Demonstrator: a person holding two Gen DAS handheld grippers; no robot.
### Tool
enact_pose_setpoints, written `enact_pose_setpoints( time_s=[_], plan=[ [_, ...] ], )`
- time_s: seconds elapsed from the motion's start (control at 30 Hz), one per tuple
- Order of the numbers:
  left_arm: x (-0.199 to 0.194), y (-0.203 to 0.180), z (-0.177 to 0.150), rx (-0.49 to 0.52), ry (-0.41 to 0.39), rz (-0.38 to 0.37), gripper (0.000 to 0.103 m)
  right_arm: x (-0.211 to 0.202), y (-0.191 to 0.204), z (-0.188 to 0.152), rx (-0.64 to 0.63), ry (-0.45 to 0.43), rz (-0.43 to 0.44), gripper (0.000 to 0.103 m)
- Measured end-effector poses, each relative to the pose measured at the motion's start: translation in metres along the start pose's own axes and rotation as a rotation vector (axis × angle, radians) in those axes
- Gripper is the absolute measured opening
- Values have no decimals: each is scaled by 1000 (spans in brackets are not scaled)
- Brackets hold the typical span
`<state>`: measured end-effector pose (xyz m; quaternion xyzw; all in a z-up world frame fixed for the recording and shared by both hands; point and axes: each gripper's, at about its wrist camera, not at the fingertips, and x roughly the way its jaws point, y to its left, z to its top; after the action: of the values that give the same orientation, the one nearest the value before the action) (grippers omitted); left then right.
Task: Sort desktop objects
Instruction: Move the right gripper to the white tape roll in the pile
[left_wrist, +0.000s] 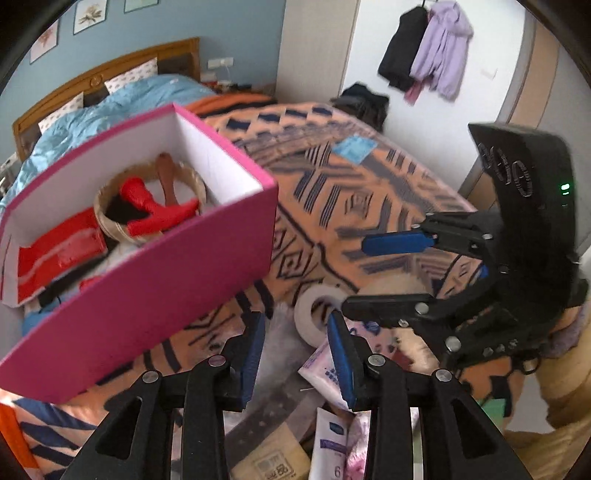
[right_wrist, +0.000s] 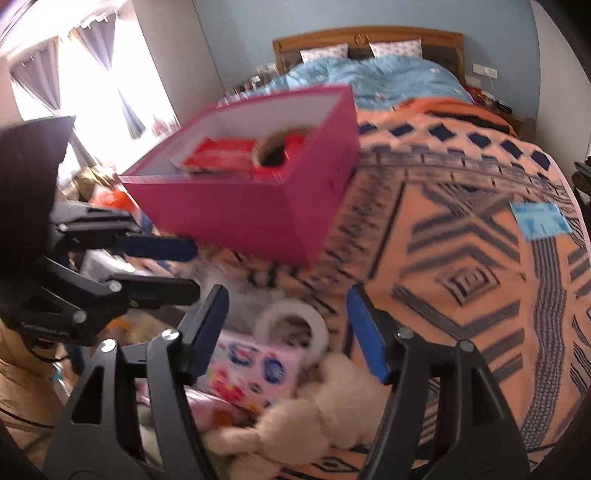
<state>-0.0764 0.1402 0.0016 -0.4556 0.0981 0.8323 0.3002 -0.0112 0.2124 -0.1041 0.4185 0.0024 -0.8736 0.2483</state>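
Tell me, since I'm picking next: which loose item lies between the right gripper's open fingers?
The white tape roll, ring-shaped, unlike the pink packet and cream plush toy nearer the camera.

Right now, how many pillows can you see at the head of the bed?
2: the left pillow and the right pillow, side by side against the headboard. The blue duvet may hide more.
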Motion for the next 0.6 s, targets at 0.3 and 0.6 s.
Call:
enact_pose_setpoints(
  time_s=[0.3, 0.6],
  plan=[
    [28, 1, -8, -29, 79, -1, 35, 21, -19, -8, 2, 98, -44, 40],
    [26, 1, -10, -13, 86, -7, 36, 46, -12, -6, -93, 213, -16, 35]
  ],
)
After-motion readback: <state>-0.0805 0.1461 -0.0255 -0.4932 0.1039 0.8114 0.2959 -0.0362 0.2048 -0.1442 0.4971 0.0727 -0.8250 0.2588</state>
